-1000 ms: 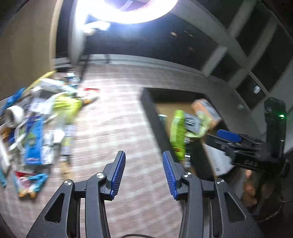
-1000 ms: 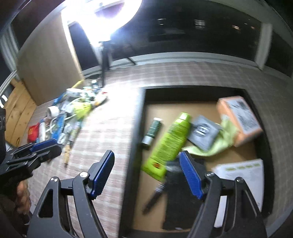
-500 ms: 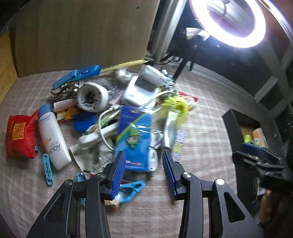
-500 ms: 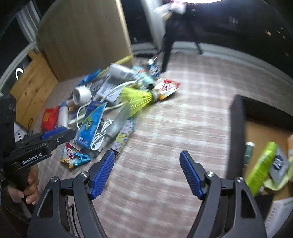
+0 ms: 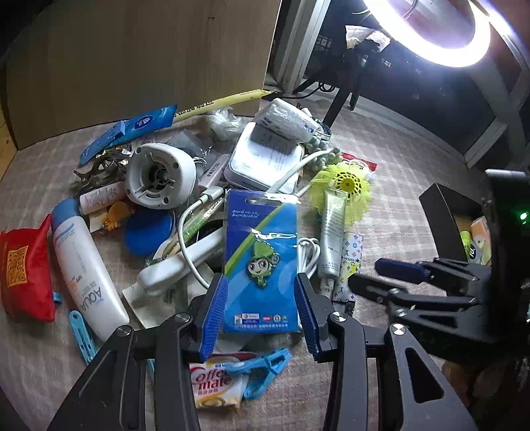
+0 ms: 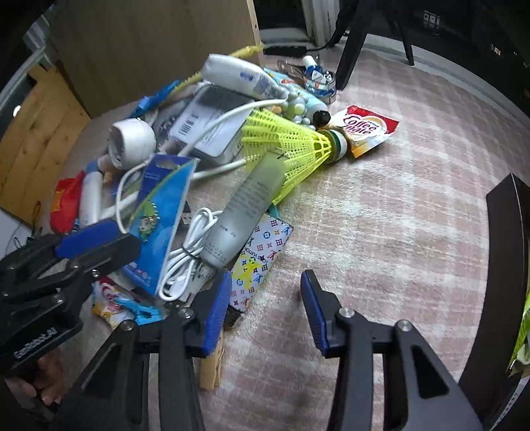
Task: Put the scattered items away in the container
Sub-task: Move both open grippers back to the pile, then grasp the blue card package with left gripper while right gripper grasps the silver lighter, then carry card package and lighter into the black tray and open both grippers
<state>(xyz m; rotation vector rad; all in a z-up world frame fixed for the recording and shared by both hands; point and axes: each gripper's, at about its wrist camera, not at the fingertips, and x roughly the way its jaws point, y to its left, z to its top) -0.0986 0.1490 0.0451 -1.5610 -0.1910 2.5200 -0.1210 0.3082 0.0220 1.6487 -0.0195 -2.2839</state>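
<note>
A heap of scattered items lies on the checked cloth. My left gripper (image 5: pixel 261 315) is open, its blue pads on either side of a blue carded cartoon pin pack (image 5: pixel 261 262), not closed on it. The pack also shows in the right wrist view (image 6: pixel 159 218). My right gripper (image 6: pixel 265 308) is open and empty over bare cloth, right beside a grey tube (image 6: pixel 245 212), a coiled white cable (image 6: pixel 185 255) and a patterned card (image 6: pixel 261 252). A yellow shuttlecock (image 6: pixel 288 146) lies beyond the tube. The black container (image 6: pixel 506 265) is at the right edge.
The heap also holds a white AQUA bottle (image 5: pixel 86 268), a red pouch (image 5: pixel 23 268), a white round device (image 5: pixel 159 175), a blue clothes peg (image 5: pixel 261 368) and Coffee-mate sachets (image 6: pixel 367 129). A wooden board (image 5: pixel 139 63) stands behind. A ring light (image 5: pixel 430 30) is at the upper right.
Both grippers have swung left from the container to the heap and moved closer. My left gripper now straddles the blue pin pack; my right gripper has come down by the tube and cable.
</note>
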